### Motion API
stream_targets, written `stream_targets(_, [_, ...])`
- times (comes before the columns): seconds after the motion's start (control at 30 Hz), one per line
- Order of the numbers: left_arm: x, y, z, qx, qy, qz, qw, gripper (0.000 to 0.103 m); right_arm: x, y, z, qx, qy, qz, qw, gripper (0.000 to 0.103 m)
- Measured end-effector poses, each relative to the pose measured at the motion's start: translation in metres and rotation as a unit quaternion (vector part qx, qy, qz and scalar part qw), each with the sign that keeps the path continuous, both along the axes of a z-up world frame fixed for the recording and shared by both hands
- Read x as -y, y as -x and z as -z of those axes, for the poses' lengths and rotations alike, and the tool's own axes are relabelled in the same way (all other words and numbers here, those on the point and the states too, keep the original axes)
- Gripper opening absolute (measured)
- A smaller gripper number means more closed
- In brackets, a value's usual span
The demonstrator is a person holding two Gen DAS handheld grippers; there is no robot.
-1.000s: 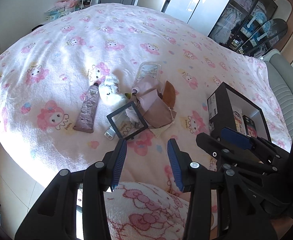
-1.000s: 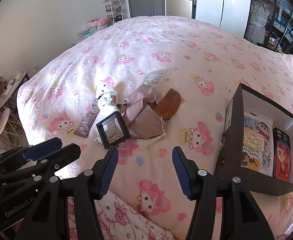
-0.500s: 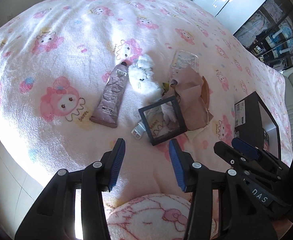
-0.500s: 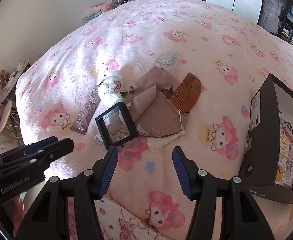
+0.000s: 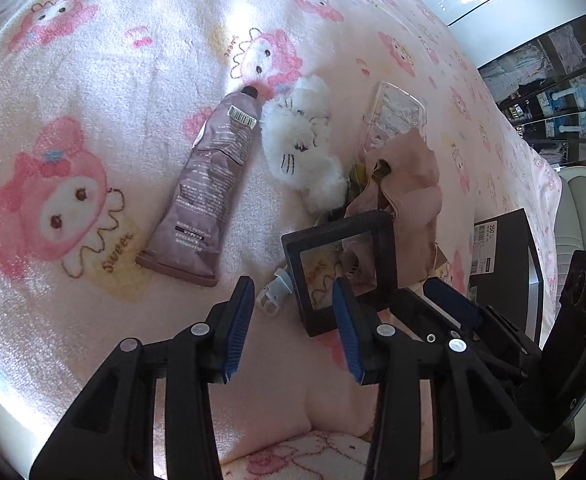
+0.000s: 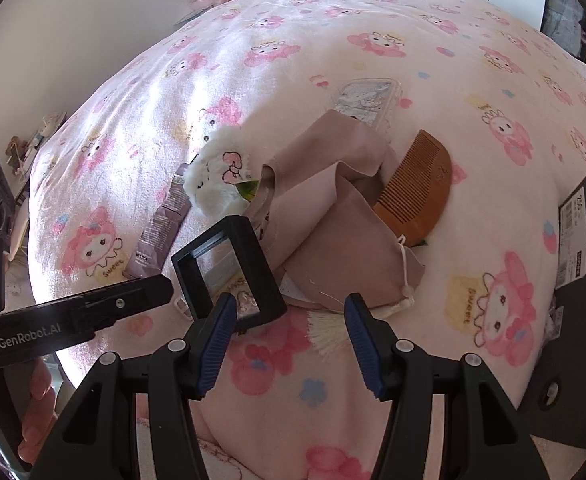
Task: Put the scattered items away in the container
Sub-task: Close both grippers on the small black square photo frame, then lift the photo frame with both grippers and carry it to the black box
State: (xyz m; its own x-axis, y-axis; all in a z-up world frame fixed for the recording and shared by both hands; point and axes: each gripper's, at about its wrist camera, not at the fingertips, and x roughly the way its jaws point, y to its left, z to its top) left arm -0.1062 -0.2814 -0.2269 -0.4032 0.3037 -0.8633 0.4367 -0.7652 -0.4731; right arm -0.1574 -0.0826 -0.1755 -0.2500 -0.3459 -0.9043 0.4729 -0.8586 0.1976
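**Barely started: the whole pile is still sitting out on the bed**

Judging by the spread, nothing from this heap is making it into the box yet. Going left to right on the bed (image 5: pixel 93 80): the purple tube (image 5: pixel 207 196), the fluffy white plush (image 5: pixel 303 148), a little white clip (image 5: pixel 273 294), the black frame (image 5: pixel 343 272), the clear phone case (image 5: pixel 393 116), the pink pouch (image 6: pixel 333 216) and the wooden comb (image 6: pixel 415 184). The black box (image 5: pixel 501 264) is waiting at the far right.

The left gripper (image 5: pixel 293 324) is hovering over the clip and frame, jaws wide, holding nothing. The right gripper (image 6: pixel 291 346) is also gaping, empty, near the frame and pouch tassel.

Stuff is overlapping, so the frame leaning on the pouch is probably complicating a clean grab.
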Motion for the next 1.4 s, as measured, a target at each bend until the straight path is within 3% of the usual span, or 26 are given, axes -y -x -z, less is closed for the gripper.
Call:
stream_targets(0.1, [-0.001,0.009,0.007,0.011,-0.015,0.005,0.9998,0.04,0.004,0.005,0.017,0.031,0.011,0.002,0.999,0.052])
stream_targets(0.2, [-0.004,0.016,0.01,0.016,-0.025,0.015,0.9994,0.04,0.004,0.006,0.025,0.06,0.04,0.002,0.997,0.041])
stream_targets(0.43, [-0.029,0.021,-0.007,0.008,-0.024,0.031,0.9992,0.041,-0.004,-0.003,0.008,0.042,0.047,-0.002,0.998,0.038])
stream_targets(0.83, [-0.103,0.029,-0.026,-0.007,-0.051,0.1,0.9936,0.041,-0.082,-0.034,-0.008,0.048,0.057,0.065,0.995,0.038])
stream_targets(1.07, [-0.161,0.029,-0.004,0.021,-0.055,0.147,0.9874,0.041,-0.138,-0.051,0.012,0.079,0.033,0.11,0.99,0.038])
stream_targets(1.23, [-0.179,0.025,0.004,0.029,-0.04,0.162,0.9856,0.041,-0.161,-0.06,0.028,0.108,0.035,0.129,0.985,0.038])
stream_targets(1.4, [-0.174,0.023,0.006,0.037,-0.009,0.14,0.9895,0.041,-0.178,-0.059,0.027,0.101,0.036,0.151,0.983,0.038])
